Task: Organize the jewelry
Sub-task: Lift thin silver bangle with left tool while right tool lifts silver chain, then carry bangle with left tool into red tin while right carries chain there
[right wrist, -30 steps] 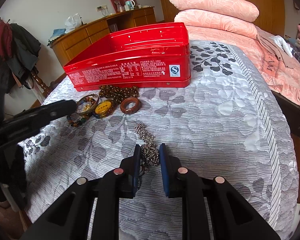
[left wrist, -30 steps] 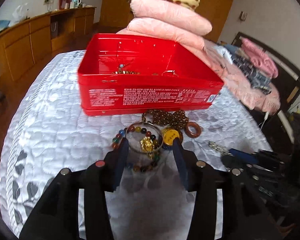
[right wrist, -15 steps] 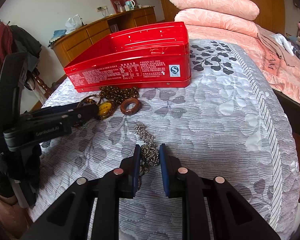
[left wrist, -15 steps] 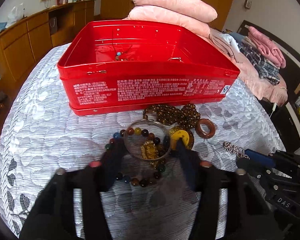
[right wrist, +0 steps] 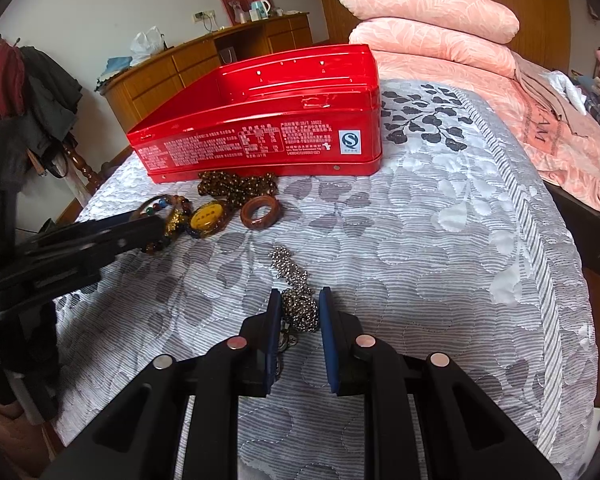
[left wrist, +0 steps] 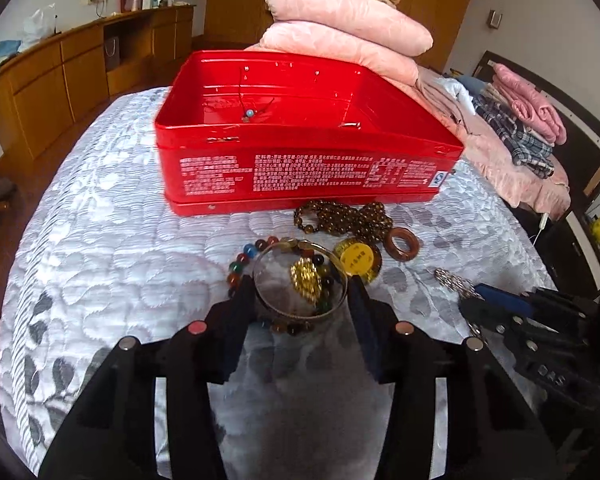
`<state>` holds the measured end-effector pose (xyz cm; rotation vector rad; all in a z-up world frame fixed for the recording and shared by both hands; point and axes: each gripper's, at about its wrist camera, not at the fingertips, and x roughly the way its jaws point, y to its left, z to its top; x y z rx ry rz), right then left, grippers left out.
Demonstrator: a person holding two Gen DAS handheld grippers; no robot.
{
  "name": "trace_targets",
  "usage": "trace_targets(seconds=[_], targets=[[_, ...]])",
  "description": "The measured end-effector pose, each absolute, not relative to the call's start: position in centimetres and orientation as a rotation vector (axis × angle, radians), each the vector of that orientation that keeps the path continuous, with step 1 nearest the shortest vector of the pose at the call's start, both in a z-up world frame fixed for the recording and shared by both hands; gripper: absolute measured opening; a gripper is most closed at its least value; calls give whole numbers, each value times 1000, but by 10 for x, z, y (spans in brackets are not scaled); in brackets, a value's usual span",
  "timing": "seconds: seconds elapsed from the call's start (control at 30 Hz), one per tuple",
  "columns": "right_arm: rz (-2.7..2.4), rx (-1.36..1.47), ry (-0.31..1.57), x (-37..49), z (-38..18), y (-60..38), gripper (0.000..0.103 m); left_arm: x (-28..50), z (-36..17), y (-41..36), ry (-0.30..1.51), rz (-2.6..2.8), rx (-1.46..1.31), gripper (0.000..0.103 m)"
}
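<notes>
Jewelry lies scattered on a grey leaf-patterned quilt [right wrist: 440, 248] just in front of an open red tin [left wrist: 300, 148], which serves as the landmark here. Touching the tin's front wall is a heap of brown beads [left wrist: 342, 218]; a little further from it sit a brown ring [left wrist: 401, 243], a yellow round piece [left wrist: 356, 258] and a multicoloured bead bracelet [left wrist: 242, 260] with a thin metal bangle [left wrist: 300, 276] and a gold charm [left wrist: 306, 276] lying on it. The left gripper [left wrist: 300, 300] has its fingers either side of the bangle, apparently pressing its rim, though the contact is not certain. Further from the tin, toward its right end, the right gripper [right wrist: 300, 312] is clamped on a silver chain [right wrist: 296, 284], whose free end trails toward the tin. Inside the tin a small blue bead [left wrist: 250, 113] on a thin cord is visible. Pink pillows [left wrist: 348, 36] are stacked behind the tin.
</notes>
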<state>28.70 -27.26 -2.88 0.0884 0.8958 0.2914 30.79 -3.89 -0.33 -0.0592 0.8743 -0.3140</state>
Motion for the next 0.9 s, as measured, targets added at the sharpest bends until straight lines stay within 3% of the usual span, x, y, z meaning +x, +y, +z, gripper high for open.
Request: trace_targets(seconds=[0.2,0.4,0.63,0.7,0.77,0.9], targets=[[294,83,894,286,-28,-272,21,280,10,-22,831,-310,-85,46],[318,58,893,284,-27,-265,38,265,0,-19,867,-314,-81,46],[305,21,895,286,-28,-260,39,270,-14,-19,885,-294,-81,46],[288,-8,893,287,-29,-256,36,272,-15,-21,883,-290,-73,46],[261,-19,892,288,-28,-257,20,272,-15,-24,877,-283,-59,46],[275,-15,891,285,-26,-259,17,272,-14,-21,878,-285,-79,46]])
